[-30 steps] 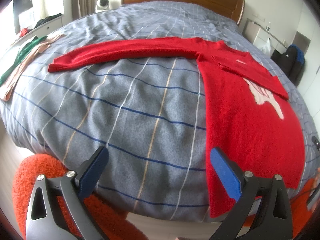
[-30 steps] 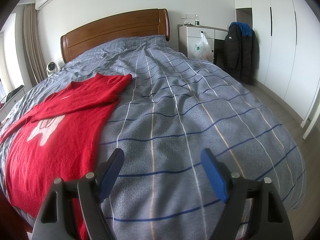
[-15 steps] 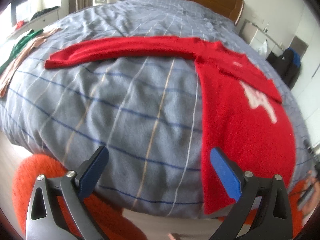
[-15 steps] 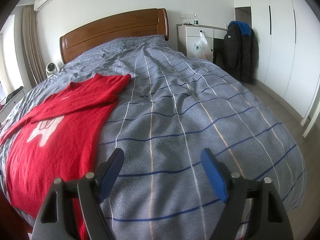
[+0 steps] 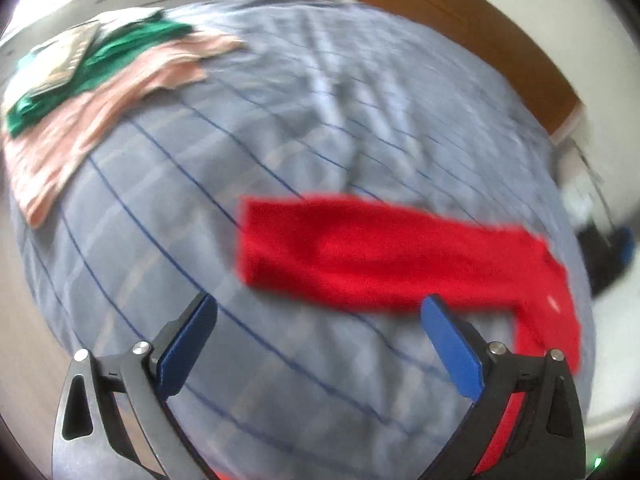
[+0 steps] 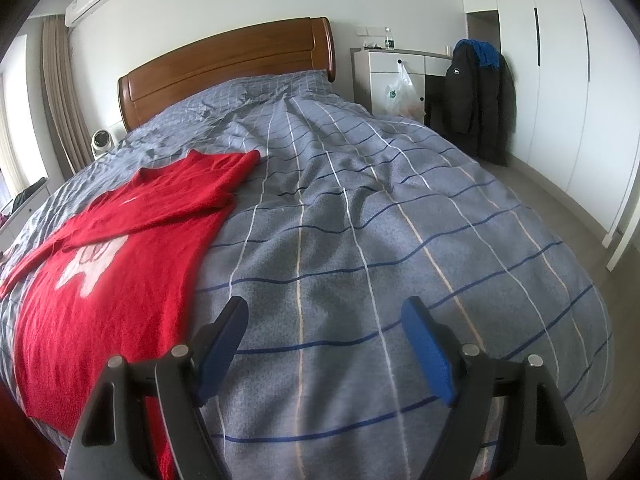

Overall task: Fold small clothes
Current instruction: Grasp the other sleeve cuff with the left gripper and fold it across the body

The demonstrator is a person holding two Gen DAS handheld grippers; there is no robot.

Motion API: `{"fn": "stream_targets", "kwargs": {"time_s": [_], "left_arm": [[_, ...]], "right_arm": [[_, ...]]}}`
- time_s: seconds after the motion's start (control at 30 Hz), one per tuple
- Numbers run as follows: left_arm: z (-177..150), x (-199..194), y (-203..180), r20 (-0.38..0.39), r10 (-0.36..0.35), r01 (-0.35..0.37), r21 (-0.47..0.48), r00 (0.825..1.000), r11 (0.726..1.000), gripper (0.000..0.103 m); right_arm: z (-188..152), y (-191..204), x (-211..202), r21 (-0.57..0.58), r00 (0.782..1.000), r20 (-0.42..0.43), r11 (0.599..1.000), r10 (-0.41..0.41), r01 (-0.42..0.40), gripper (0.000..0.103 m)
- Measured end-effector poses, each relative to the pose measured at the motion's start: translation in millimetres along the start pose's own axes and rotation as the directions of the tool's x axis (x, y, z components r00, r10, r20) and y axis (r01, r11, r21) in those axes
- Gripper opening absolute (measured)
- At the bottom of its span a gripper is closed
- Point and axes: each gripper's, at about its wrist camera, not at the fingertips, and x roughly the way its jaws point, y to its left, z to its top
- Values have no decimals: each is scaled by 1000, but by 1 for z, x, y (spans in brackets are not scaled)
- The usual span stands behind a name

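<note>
My left gripper stands wide, nothing between its blue pads; my right gripper likewise gapes empty above the bedding. Largest element: the grey checked duvet that covers the bed, backed by a wooden headboard. On it lies the red sweater, spread flat with a pale motif on its front and one sleeve folded across the chest. In my blurred left view its other sleeve stretches out over the duvet, the cuff just beyond the pads. Further off rest a pink garment and a green garment.
</note>
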Motion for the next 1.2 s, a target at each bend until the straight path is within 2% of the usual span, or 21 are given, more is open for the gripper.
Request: {"fn": "stream_targets", "kwargs": {"time_s": [0.07,0.17,0.23,0.27,0.3,0.33,0.4,0.47,0.57,0.63,0.7,0.77,0.9,1.03,1.07,1.1,1.13,1.17,1.2], "left_arm": [[6,12,-2,11,58,-58,5,998,998,102],[6,38,-13,-28,119,-117,55,993,992,98],[2,49,-24,-46,160,-155,92,986,984,73],[1,54,-30,-50,184,-177,119,982,977,48],[2,54,-37,-41,187,-179,144,982,973,19],[2,53,-44,-39,174,-165,162,984,973,11],[2,38,-62,19,185,-185,205,983,961,11],[6,19,-90,81,157,-173,263,984,949,10],[14,-15,-151,150,63,-113,358,987,927,10],[14,-40,-204,189,-15,-71,439,982,896,10],[9,-59,-258,195,-104,-11,514,975,858,10],[-2,-69,-303,184,-174,38,574,967,818,10],[-40,-68,-387,68,-336,214,649,939,730,10],[-98,-39,-449,-42,-379,292,717,925,633,11],[-115,-28,-463,-82,-368,306,736,926,604,19],[-135,-13,-475,-114,-333,300,756,936,581,36],[-149,-1,-482,-126,-291,279,769,948,576,49],[-165,10,-482,-130,-253,258,773,959,580,68],[-180,14,-476,-140,-245,261,768,959,585,69]], "right_arm": [[0,2,2,-7,1000,-8,1000,-2,2,78],[-1,5,3,-19,1000,-14,1000,-2,2,79],[-1,6,4,-24,1000,-17,1000,-2,1,79],[-1,7,4,-26,1000,-19,1000,-1,0,78],[-1,7,5,-26,1000,-21,1000,0,0,78],[-1,7,5,-26,1000,-21,1000,1,-1,78],[-1,7,5,-21,1000,-20,1000,5,-5,78],[-1,6,5,-11,1000,-18,1000,14,-14,78],[0,2,6,8,999,-18,1000,26,-26,79],[0,0,7,25,999,-20,999,38,-37,78],[1,-2,9,39,999,-23,998,50,-49,79],[1,-4,9,50,998,-23,997,57,-55,78],[1,-9,8,76,997,-19,995,70,-69,79],[1,-12,6,93,996,-14,992,90,-89,78],[1,-13,5,95,996,-13,991,93,-91,78],[1,-14,5,98,995,-13,991,95,-94,79],[1,-14,6,100,995,-15,990,97,-95,78],[1,-15,7,104,995,-17,990,98,-96,78],[1,-16,7,109,995,-18,989,99,-97,78]]}}
